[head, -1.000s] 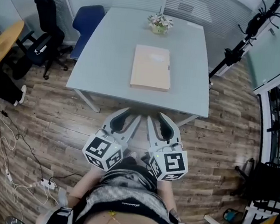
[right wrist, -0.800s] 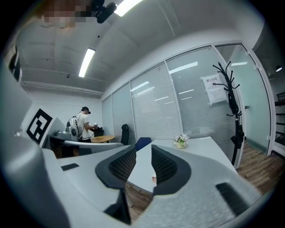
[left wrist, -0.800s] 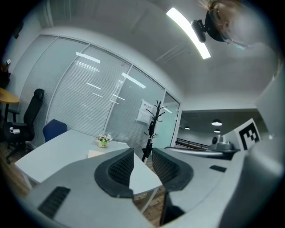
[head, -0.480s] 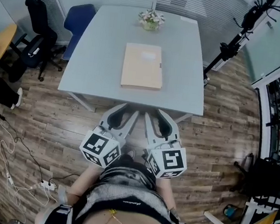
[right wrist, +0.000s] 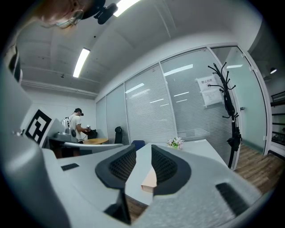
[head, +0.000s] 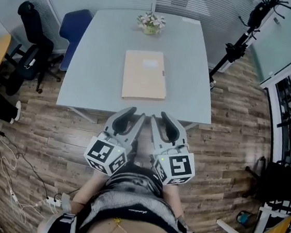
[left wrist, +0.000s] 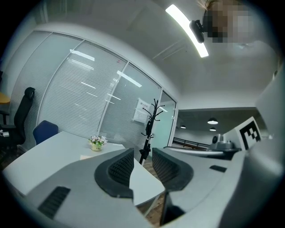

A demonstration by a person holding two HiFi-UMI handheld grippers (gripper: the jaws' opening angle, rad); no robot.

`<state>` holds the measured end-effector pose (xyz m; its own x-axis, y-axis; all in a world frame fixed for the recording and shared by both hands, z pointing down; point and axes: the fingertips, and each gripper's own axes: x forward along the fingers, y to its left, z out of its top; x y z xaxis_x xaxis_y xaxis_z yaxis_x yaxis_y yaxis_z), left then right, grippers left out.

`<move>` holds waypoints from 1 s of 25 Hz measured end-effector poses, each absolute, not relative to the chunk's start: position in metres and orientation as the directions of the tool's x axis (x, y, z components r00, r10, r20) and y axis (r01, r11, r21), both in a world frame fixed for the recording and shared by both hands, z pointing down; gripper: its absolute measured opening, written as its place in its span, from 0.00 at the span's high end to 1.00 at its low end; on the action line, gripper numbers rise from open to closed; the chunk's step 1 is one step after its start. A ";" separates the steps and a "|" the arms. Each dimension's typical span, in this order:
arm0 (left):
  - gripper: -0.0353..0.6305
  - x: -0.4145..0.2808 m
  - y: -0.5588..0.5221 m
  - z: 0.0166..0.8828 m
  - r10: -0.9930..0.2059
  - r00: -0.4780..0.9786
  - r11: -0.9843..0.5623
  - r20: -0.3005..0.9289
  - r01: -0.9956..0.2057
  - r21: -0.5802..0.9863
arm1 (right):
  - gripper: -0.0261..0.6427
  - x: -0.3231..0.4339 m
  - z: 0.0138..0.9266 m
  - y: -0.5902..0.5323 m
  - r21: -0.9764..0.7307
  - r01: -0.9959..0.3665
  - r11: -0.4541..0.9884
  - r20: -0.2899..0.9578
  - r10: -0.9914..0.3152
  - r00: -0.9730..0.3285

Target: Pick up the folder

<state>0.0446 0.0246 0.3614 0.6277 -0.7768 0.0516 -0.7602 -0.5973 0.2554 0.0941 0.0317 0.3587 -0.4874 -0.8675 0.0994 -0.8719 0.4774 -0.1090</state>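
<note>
A beige folder point(head: 145, 75) lies flat in the middle of the pale grey table point(head: 97, 82). Both grippers are held side by side just short of the table's near edge, pointing at it. My left gripper point(head: 134, 115) and right gripper point(head: 161, 117) each show a narrow gap with nothing in it. In the right gripper view the folder's near corner point(right wrist: 150, 180) shows between the jaws of the right gripper point(right wrist: 139, 162), farther off. The left gripper point(left wrist: 142, 156) frames the table's corner point(left wrist: 143, 187); the folder point(left wrist: 85, 156) is a thin strip at the left.
A small pot of flowers point(head: 150, 23) stands at the table's far edge. A blue chair point(head: 75, 27) and a black office chair point(head: 32, 38) are left of the table, a black stand point(head: 237, 40) at its right. Cables point(head: 5, 160) lie on the wood floor.
The table and folder have drawn closer to the grippers and shifted left in the head view as the person moved toward them. Both grippers' gaps look the same.
</note>
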 end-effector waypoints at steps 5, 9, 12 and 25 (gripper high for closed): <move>0.79 0.042 -0.014 0.364 -0.764 0.644 -0.611 0.041 -0.743 0.273 | 0.80 0.089 0.361 -0.005 -0.100 -0.879 0.466 0.109 -0.873 -0.475; 0.79 0.039 -0.048 0.368 -0.752 0.658 -0.623 0.042 -0.730 0.280 | 0.80 0.088 0.363 -0.039 -0.095 -0.888 0.450 0.111 -0.882 -0.459; 0.79 0.038 -0.077 0.370 -0.740 0.671 -0.635 0.045 -0.719 0.282 | 0.80 0.086 0.362 -0.067 -0.091 -0.894 0.439 0.114 -0.887 -0.448; 0.79 0.035 -0.172 0.378 -0.687 0.723 -0.669 0.076 -0.670 0.320 | 0.80 0.077 0.377 -0.159 -0.100 -0.911 0.400 0.166 -0.896 -0.412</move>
<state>0.0348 -0.1721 0.3784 0.7226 -0.6871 0.0758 -0.6702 -0.6695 0.3204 0.0765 -0.1595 0.3766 -0.4115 -0.8962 0.1657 -0.9111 0.3999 -0.0999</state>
